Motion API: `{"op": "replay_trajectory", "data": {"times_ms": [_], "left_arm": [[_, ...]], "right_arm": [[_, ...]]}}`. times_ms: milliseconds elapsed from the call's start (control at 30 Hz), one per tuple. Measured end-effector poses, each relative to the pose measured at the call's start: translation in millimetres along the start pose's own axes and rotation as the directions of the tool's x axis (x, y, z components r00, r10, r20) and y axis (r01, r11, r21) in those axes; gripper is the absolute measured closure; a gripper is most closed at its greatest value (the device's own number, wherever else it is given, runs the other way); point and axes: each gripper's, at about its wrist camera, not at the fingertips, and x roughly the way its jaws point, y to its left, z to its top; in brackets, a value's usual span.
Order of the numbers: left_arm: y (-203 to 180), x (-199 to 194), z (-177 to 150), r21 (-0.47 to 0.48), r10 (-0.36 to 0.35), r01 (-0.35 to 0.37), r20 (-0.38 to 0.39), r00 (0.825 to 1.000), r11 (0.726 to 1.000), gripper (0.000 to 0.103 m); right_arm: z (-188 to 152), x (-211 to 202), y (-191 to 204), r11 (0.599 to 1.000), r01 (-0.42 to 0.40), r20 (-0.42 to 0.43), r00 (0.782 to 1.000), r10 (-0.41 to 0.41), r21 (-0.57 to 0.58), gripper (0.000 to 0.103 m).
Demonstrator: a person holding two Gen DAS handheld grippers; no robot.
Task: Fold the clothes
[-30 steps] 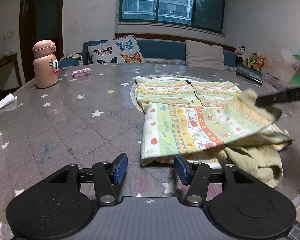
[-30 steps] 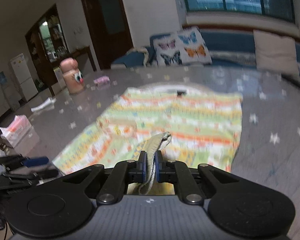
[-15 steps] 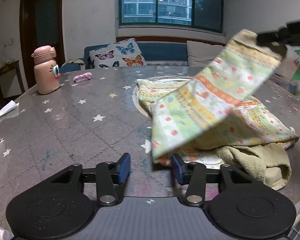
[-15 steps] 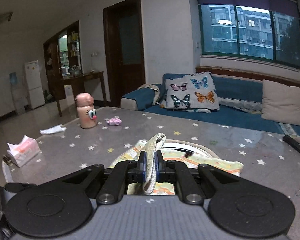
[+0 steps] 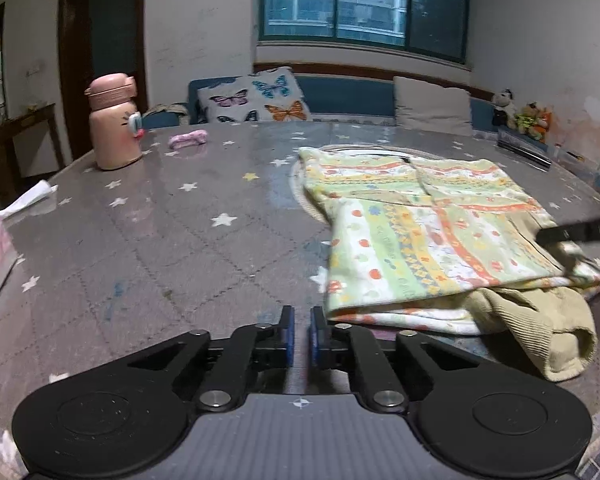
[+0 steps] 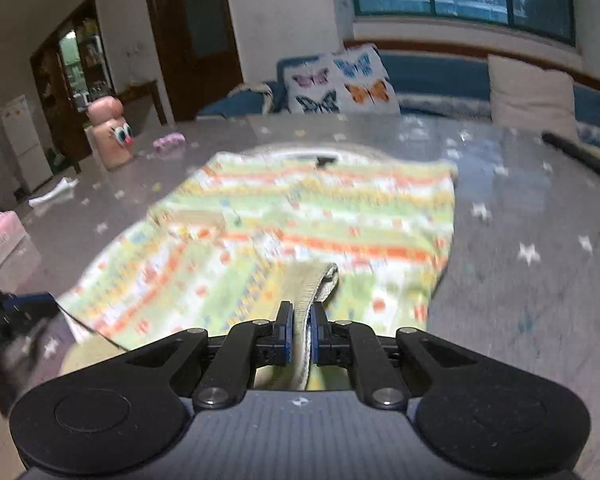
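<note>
Left gripper (image 5: 299, 334): pads nearly pressed together, a thin gap between them, nothing held. Positioned low over the star-print table (image 5: 172, 240), just left of the near corner of the patterned garment (image 5: 428, 240).

Patterned garment: spread on the table right of centre, partly doubled over, with an olive ribbed garment (image 5: 540, 332) protruding from under its near right edge. Judged light, thin and fully limp; no stiffness to carry a crease unaided. Expected to sag between hold points and drag on the glossy tabletop without sliding freely. Not fragile.

Recommended hold points: hems and corners, where the doubled fabric gives the pads more thickness. Mid-panel pinches likely to gather more than one layer. For an even fold line, two corners of the same edge, one per gripper.

Right gripper (image 6: 300, 336): clamped on a ribbed hem band (image 6: 316, 284) of the patterned garment, with fabric passing between the pads and hanging below them. In the left wrist view, visible as a dark bar (image 5: 580, 233) at the garment's right edge. Right wrist view blurred; layer count at the pinch cannot be told.
</note>
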Motion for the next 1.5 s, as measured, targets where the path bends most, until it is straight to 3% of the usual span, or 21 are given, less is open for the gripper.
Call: {"op": "replay_trajectory", "data": {"times_ms": [133, 367, 533, 833, 1067, 1500], "left_arm": [[2.9, -2.1, 3.1, 0.004, 0.000, 0.000, -0.008, 1.000, 1.000, 0.094], [-6.7, -11.3, 28.4, 0.035, -0.052, 0.050, 0.050, 0.997, 0.998, 0.093], [-27.6, 8.2, 50.5, 0.073, -0.116, 0.112, 0.059, 0.991, 0.991, 0.093], [-54.9, 66.0, 72.3, 0.137, -0.144, 0.143, -0.005, 0.990, 0.980, 0.093], [-44.6, 87.7, 65.6, 0.148, -0.097, 0.103, -0.045, 0.994, 0.984, 0.093], [-51.1, 64.4, 58.9, 0.240, -0.088, 0.092, -0.027, 0.996, 0.966, 0.091]], "right_arm": [[-4.0, -2.9, -2.9, 1.000, -0.023, 0.000, 1.000, 0.023, 0.021, 0.090], [2.1, -3.5, -3.9, 1.000, 0.003, 0.013, 1.000, -0.003, 0.020, 0.087], [15.5, -8.6, -2.0, 1.000, -0.002, 0.056, 0.998, 0.002, 0.009, 0.086], [23.3, 12.0, 3.9, 0.999, -0.023, 0.041, 0.999, 0.025, -0.034, 0.086], [16.5, 26.1, 0.1, 0.998, -0.035, 0.006, 0.999, 0.036, -0.046, 0.084], [0.7, -2.6, 8.4, 0.990, -0.053, 0.003, 0.999, 0.053, -0.128, 0.078]]}}
